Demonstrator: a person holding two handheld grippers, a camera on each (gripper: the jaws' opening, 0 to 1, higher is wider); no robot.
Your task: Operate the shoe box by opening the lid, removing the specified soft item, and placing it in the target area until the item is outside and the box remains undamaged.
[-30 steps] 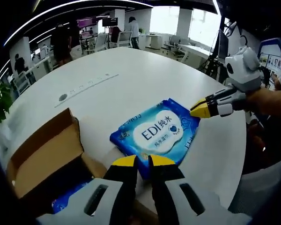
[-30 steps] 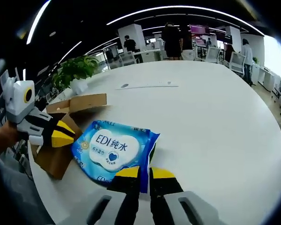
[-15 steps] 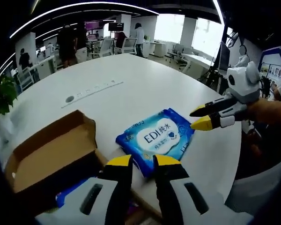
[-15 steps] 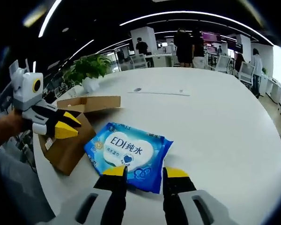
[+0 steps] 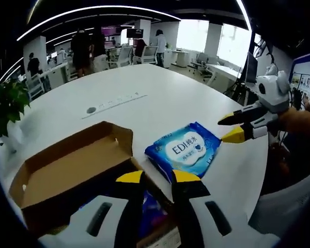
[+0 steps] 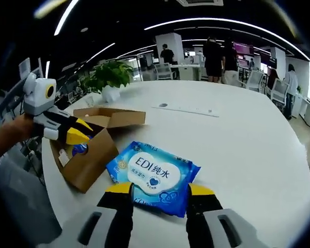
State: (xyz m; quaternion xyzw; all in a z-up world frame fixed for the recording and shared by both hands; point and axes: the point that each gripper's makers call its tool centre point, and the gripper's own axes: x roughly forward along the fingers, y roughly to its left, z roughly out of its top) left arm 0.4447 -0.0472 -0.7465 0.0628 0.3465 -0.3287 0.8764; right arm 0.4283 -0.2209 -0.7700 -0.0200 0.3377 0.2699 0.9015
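Hovering above the white worktop, we hold both grippers' fingers wide and empty; the blue wipes pack lies flat beside the open cardboard shoe box, outside it.

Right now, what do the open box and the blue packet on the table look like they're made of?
The box looks like plain brown cardboard, matte, with folded flaps. The blue packet looks like soft plastic film, slightly glossy and wrinkled at its sealed edges.
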